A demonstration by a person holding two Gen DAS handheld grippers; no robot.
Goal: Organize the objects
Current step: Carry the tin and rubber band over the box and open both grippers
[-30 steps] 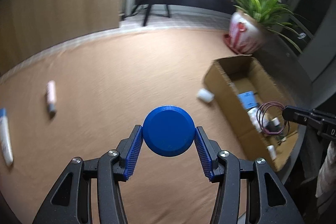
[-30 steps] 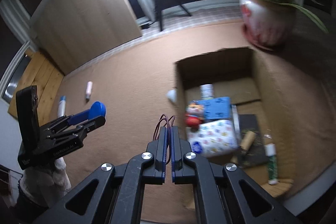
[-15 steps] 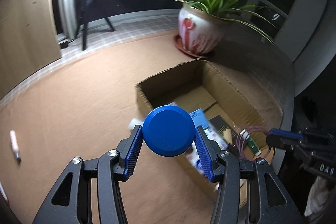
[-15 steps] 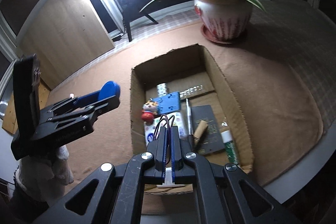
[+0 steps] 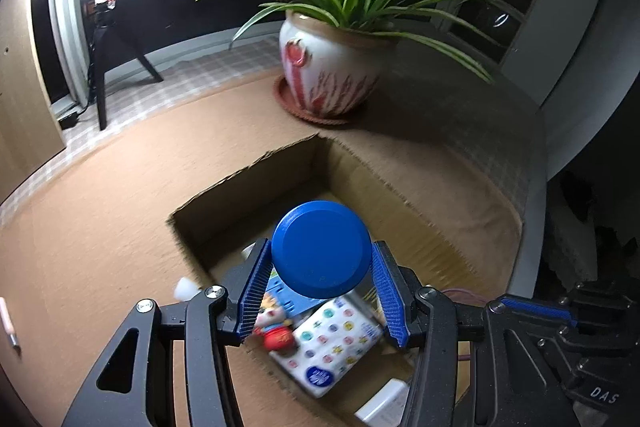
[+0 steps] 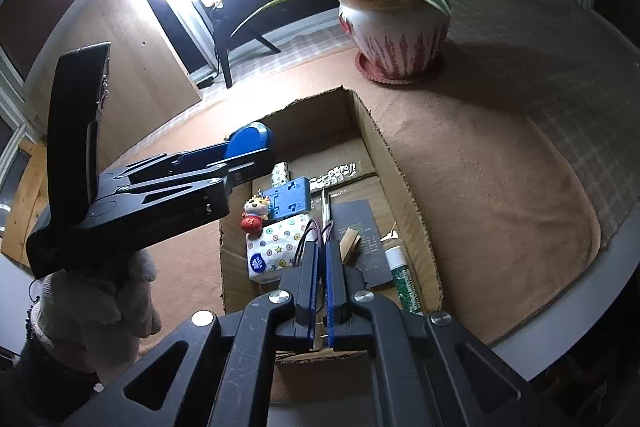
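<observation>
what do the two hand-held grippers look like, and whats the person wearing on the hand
Both are black plastic scissor-like frames with silver screws and blue ribbed finger pads. The left hand-held gripper carries a tall black block at its rear. White lettering "DAS" marks the right hand-held gripper. A fluffy off-white sleeve covers the left hand.

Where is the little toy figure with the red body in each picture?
Left wrist view: the small toy figure with the red body lies inside the brown cardboard box, low in the picture, beside the left gripper's left blue pad.
Right wrist view: the figure lies in the box, left of centre.
Shared landmark: the red-and-white ceramic plant pot beyond the box.
</observation>
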